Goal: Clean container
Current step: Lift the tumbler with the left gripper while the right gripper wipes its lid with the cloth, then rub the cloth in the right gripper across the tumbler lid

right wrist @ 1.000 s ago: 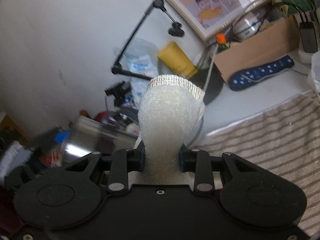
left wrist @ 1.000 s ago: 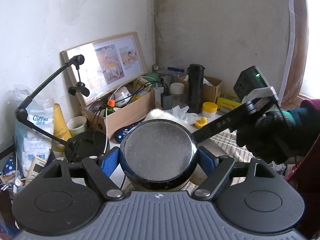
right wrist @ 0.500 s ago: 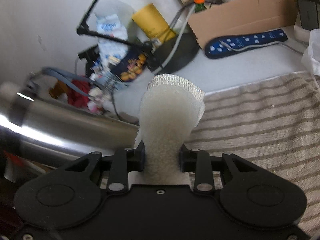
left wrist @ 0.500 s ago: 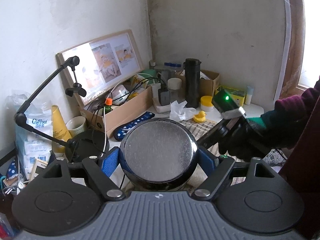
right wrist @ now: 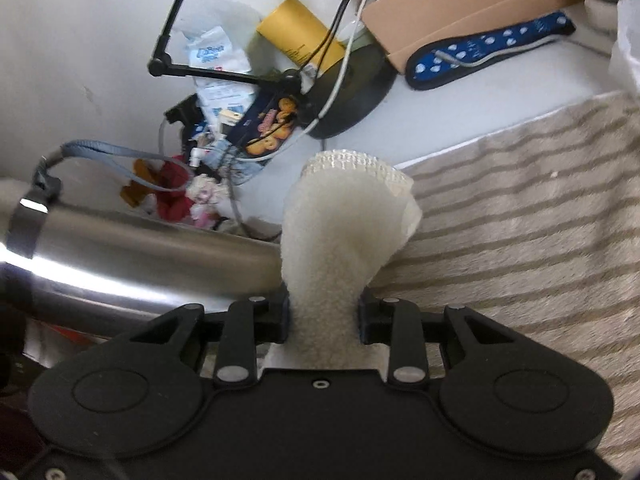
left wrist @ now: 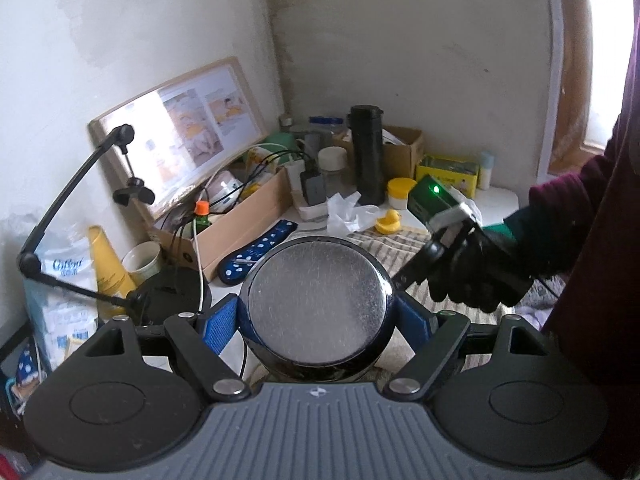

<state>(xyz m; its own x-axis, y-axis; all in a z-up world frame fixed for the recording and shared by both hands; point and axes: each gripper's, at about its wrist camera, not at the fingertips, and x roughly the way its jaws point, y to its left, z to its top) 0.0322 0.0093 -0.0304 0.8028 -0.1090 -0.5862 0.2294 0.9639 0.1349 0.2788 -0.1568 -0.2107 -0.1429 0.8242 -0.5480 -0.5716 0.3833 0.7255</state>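
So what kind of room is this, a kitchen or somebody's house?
Probably a corner of somebody's home, on a cluttered table against the wall. There is a framed picture, a little yellow rubber duck and a striped towel spread out.

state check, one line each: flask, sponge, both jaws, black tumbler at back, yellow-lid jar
Steel flask: lying sideways, gripped near its base.
Sponge: squeezed, folded over.
Left gripper: jaws clamping the flask.
Right gripper: jaws clamping the sponge.
Black tumbler: upright, lidded.
Yellow-lid jar: upright, closed.
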